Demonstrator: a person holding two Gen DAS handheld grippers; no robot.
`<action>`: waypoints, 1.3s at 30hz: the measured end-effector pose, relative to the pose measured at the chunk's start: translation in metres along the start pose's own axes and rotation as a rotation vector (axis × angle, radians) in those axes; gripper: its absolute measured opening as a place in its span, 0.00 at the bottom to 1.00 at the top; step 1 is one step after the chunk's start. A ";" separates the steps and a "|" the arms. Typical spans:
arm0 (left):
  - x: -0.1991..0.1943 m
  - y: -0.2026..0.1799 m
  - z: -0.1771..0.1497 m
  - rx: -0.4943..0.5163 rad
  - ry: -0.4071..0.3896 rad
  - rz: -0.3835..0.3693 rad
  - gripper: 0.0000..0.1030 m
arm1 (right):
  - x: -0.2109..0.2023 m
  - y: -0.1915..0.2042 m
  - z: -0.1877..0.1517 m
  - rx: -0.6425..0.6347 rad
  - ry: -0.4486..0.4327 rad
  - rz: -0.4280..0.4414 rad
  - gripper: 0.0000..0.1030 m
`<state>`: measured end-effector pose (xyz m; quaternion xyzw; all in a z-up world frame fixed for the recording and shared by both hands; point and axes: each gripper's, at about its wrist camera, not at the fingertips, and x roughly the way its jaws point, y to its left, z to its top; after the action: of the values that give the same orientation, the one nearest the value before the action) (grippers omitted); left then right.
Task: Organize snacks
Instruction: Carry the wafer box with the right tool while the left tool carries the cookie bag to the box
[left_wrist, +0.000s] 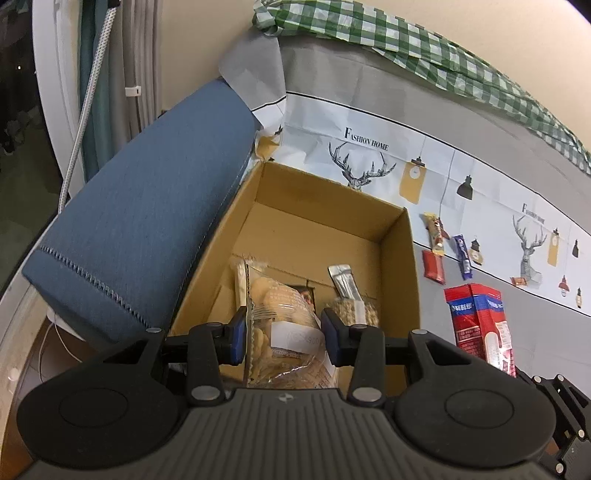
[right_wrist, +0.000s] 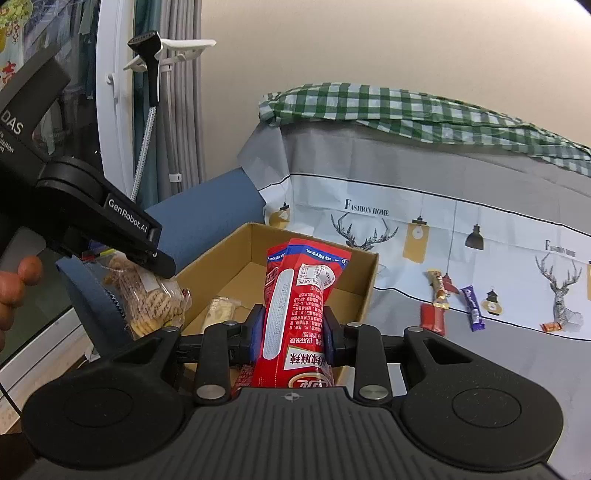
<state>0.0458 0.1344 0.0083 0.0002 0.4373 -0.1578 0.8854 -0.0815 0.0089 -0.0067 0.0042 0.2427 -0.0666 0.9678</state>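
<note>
An open cardboard box (left_wrist: 399, 258) stands on the grey printed cloth; it also shows in the right wrist view (right_wrist: 365, 277). My left gripper (left_wrist: 284, 338) is shut on a clear bag of biscuits (left_wrist: 284, 317) and holds it over the box. The same bag hangs from the left gripper in the right wrist view (right_wrist: 147, 295). A snack bar with a silver end (left_wrist: 351, 295) lies inside the box. My right gripper (right_wrist: 293, 334) is shut on a red packet (right_wrist: 299, 306) at the box's near right side; the packet also shows in the left wrist view (left_wrist: 480, 325).
A blue cushion (left_wrist: 140, 221) lies against the box's left side. Small snacks lie on the cloth to the right: a gold bar (right_wrist: 437, 290), a red pack (right_wrist: 432, 317), a purple bar (right_wrist: 472, 302) and an orange candy (right_wrist: 550, 326). Green checked fabric (right_wrist: 406, 107) lies behind.
</note>
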 end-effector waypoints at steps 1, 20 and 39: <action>0.004 -0.001 0.003 0.003 0.000 0.003 0.44 | 0.006 0.000 0.001 0.000 0.003 0.000 0.31; 0.113 -0.010 0.044 0.050 0.096 0.036 0.44 | 0.119 -0.016 0.012 0.030 0.103 0.005 0.32; 0.182 -0.011 0.053 0.098 0.170 0.077 0.44 | 0.186 -0.028 0.002 0.049 0.172 0.004 0.32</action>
<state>0.1870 0.0656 -0.0990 0.0737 0.5021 -0.1443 0.8495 0.0784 -0.0424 -0.0922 0.0339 0.3230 -0.0700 0.9432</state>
